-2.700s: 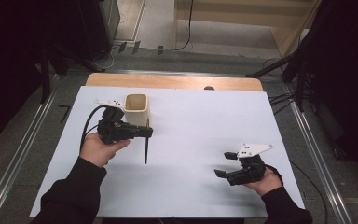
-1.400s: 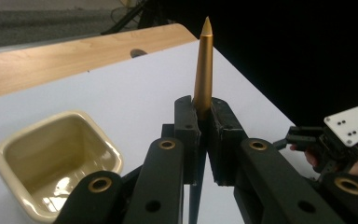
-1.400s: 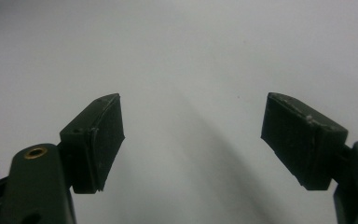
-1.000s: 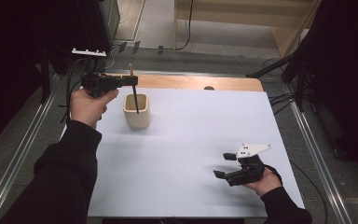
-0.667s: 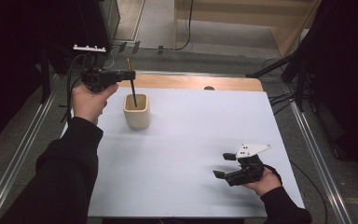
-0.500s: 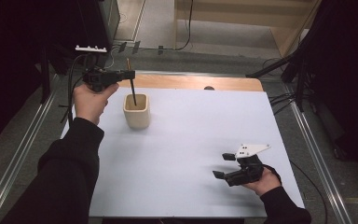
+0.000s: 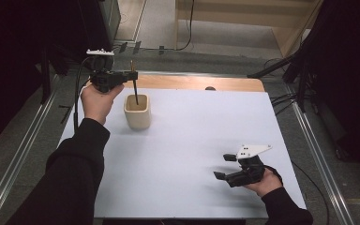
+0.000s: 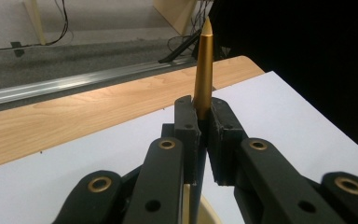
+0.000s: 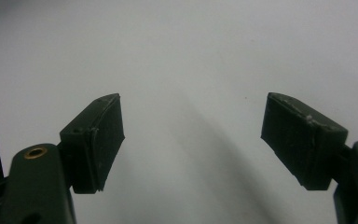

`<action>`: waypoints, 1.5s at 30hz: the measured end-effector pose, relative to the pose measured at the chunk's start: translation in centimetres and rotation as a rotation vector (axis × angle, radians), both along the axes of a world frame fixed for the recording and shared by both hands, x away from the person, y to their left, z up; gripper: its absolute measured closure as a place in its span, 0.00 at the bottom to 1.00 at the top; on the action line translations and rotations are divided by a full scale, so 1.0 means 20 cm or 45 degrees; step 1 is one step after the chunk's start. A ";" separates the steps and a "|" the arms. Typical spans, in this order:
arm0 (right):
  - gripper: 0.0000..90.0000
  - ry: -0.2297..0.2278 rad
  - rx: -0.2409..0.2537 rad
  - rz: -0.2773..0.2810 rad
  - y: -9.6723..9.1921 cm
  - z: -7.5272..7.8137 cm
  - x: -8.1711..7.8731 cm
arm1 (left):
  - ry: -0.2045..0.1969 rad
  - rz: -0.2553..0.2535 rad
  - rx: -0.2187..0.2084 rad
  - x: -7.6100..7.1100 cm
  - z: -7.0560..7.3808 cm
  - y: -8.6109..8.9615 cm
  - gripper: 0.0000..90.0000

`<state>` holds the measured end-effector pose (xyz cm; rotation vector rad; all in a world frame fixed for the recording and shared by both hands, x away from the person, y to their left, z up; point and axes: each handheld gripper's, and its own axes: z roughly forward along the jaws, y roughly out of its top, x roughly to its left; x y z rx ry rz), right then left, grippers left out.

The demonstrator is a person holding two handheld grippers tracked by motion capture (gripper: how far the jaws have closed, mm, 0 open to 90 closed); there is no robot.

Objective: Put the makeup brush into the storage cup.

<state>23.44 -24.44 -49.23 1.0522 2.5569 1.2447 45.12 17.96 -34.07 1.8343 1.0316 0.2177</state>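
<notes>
My left tongs (image 7: 132, 74) clamp a slim black pen with a gold tapered end (image 7: 134, 89), its lower tip just inside the cream square cup (image 7: 137, 111) below. If I tilt, it could catch the rim and tip the cup. My right tongs (image 7: 225, 166) gape wide, holding nothing.

Gold-and-black pen (image 8: 203, 70); cream cup (image 7: 137, 112); black claws; white sheet (image 7: 192, 140) on wood table (image 7: 192, 83)

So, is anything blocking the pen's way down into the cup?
Nothing visible. The left gripper holds the pen upright, jaws clamped on its shaft, directly over the beige cup; its lower end already sits at the cup's open mouth, with no lid or object across it.
</notes>
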 end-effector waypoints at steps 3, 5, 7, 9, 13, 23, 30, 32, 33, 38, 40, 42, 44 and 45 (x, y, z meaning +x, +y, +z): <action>0.24 0.000 0.002 -0.001 0.00 0.00 0.00 | -0.003 0.006 -0.012 0.00 -0.03 0.00 0.93; 0.24 0.004 0.001 -0.001 0.00 0.00 0.00 | 0.001 0.006 0.012 0.01 -0.05 -0.01 0.92; 0.24 0.004 0.000 0.000 0.00 0.00 0.00 | -0.006 0.008 0.000 0.00 -0.07 0.00 0.92; 0.24 0.004 0.001 0.000 0.00 0.00 0.00 | -0.002 0.011 -0.007 0.00 -0.08 0.01 0.93; 0.24 0.004 -0.003 0.002 0.00 0.00 0.00 | 0.005 0.010 0.004 0.00 -0.11 0.01 0.92; 0.24 0.003 -0.004 0.004 0.00 0.00 0.00 | 0.035 0.003 0.029 0.01 -0.18 0.00 0.92; 0.24 0.003 -0.003 0.003 0.00 0.00 0.00 | 0.064 -0.004 0.034 0.01 -0.21 0.01 0.92; 0.24 0.003 -0.002 0.005 0.00 0.00 0.00 | 0.069 -0.005 0.038 0.01 -0.22 0.01 0.92; 0.24 0.004 -0.002 0.004 0.00 0.00 0.00 | 0.072 -0.007 0.042 0.01 -0.22 0.01 0.92; 0.24 0.006 -0.003 0.004 0.00 0.00 0.00 | 0.093 -0.010 0.021 0.01 -0.22 0.02 0.90; 0.24 0.001 -0.002 0.007 0.00 0.00 0.01 | 0.110 -0.032 -0.002 0.01 -0.21 0.04 0.73; 0.24 0.004 0.002 0.003 0.00 0.00 0.00 | 0.099 -0.025 -0.002 0.00 -0.18 0.05 0.51; 0.24 0.007 0.002 -0.003 0.00 0.00 0.00 | 0.105 -0.024 -0.009 -0.01 -0.17 0.08 0.40; 0.24 0.009 -0.002 -0.003 0.00 -0.01 0.01 | 0.106 -0.020 -0.007 -0.02 -0.16 0.08 0.38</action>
